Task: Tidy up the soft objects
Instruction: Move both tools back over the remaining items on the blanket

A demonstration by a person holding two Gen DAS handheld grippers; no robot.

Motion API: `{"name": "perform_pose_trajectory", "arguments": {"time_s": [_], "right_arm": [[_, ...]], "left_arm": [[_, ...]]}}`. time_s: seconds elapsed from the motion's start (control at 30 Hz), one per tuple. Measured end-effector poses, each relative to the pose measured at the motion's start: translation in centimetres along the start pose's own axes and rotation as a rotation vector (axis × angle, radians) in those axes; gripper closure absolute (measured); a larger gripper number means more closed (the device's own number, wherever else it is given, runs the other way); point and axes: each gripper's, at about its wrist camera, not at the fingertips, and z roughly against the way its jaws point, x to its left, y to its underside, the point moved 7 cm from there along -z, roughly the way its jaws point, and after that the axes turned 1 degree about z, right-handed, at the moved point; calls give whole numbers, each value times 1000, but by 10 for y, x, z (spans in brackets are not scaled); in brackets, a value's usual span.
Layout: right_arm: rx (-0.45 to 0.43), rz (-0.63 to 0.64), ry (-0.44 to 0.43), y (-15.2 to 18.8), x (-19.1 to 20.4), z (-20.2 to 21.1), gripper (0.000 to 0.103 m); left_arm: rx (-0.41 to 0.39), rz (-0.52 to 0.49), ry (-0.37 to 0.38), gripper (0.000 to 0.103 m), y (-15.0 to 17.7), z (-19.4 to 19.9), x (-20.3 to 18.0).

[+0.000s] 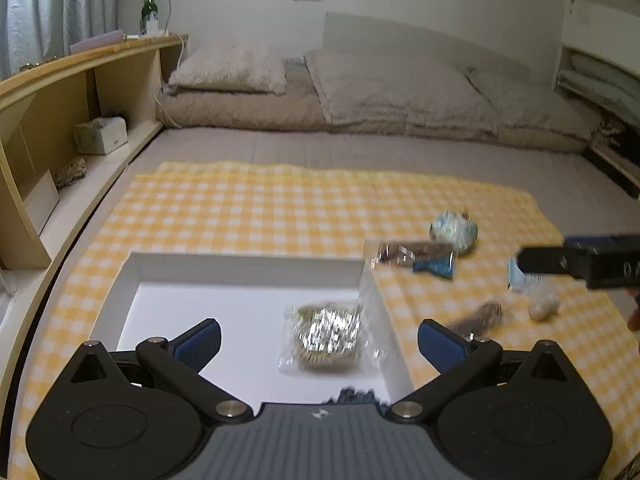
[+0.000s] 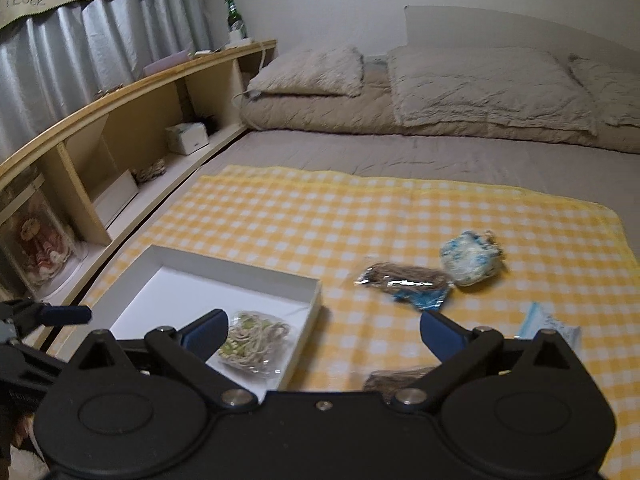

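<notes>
Crinkly clear bag of coiled cord (image 1: 324,334) lies in the shallow white box (image 1: 248,268) on checked cloth (image 1: 280,204); left gripper (image 1: 319,342) and right gripper (image 2: 322,334) fingers spread wide, empty

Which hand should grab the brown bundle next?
Probably right. The right gripper is open with the brown bundle just below its fingers; the left gripper hangs open over the box.

It was a bedroom in a home: a wide bed (image 2: 400,152) carried beige pillows (image 2: 312,70) and folded quilts, a wooden shelf (image 2: 132,92) ran beside it, grey curtains (image 2: 100,40) hung behind, and a green bottle (image 2: 234,18) stood on top
</notes>
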Motion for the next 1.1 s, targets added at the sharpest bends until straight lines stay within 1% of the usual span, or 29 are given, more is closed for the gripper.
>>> {"name": "perform_pose_trajectory", "arguments": {"time_s": [0.17, 0.3, 0.5, 0.6, 0.73, 0.9, 1.0, 1.07, 1.1], "right_arm": [[-24, -26, 44, 0, -27, 13, 0], [-35, -64, 86, 1, -53, 21, 0], [-45, -113, 149, 5, -92, 28, 0], [-35, -151, 186, 10, -112, 26, 0], [-3, -215, 224, 19, -134, 16, 0], [47, -308, 213, 29, -148, -5, 0], [67, -324, 187, 30, -145, -17, 1], [80, -313, 173, 28, -138, -26, 5], [88, -309, 165, 27, -135, -31, 11]], "left_arm": [[-58, 30, -7, 0, -19, -4, -8], [-95, 17, -14, 0, -32, -12, -20], [-119, -13, 10, 0, -46, -31, -43], [-134, -28, 29, 0, -54, -44, -53], [-168, -56, 34, 0, -67, -63, -68], [-189, -107, 36, 0, -79, -92, -88], [-193, -160, 42, 0, -87, -114, -102], [-194, -186, 48, 0, -94, -130, -109], [-190, -190, 52, 0, -96, -138, -112]]}}
